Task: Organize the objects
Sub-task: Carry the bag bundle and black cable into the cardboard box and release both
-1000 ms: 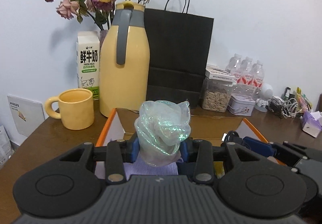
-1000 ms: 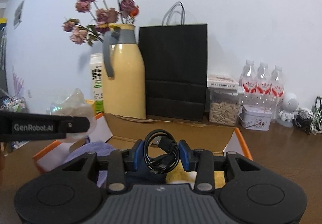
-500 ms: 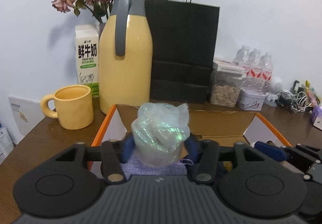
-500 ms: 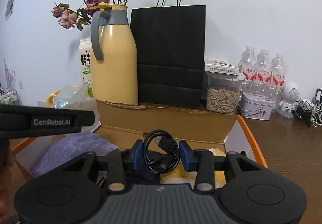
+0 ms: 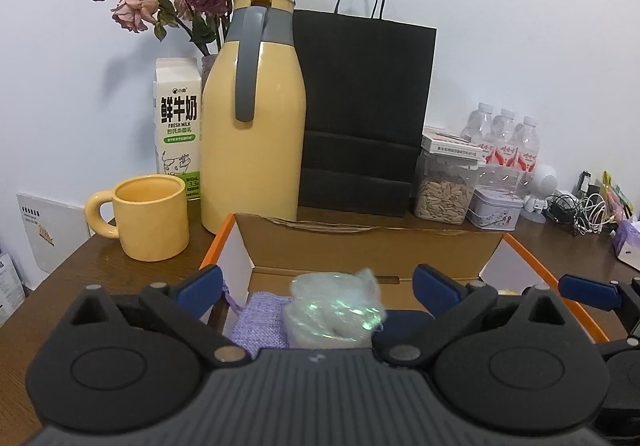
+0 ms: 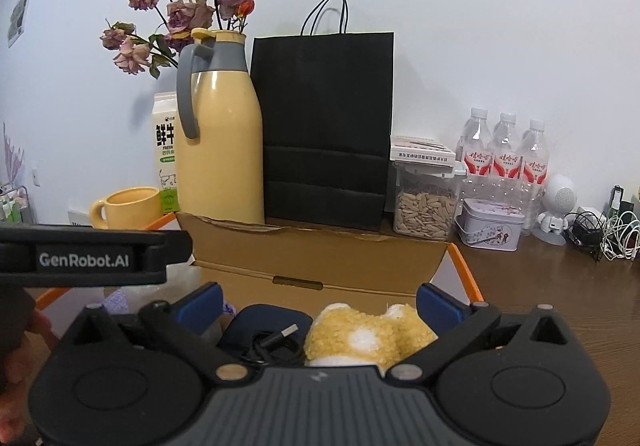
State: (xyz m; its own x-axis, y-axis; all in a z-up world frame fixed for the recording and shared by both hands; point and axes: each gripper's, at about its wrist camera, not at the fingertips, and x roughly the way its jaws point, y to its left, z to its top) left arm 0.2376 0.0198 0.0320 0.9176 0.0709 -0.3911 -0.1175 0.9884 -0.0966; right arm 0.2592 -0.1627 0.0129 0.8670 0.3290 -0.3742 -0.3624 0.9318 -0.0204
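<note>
The jug was pale yellow with a grey handle and collar, and the mug matched its yellow. The paper bag was plain black. The box showed brown card inside and orange edges. In it lay a lilac knitted cloth, a shimmering greenish wrap, a black cable and a yellow-and-white fuzzy toy. The worktop was dark brown wood, and the milk carton was white and green.

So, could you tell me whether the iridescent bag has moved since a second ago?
Yes: the iridescent bag has dropped from above the cardboard box's back wall to below it.
</note>
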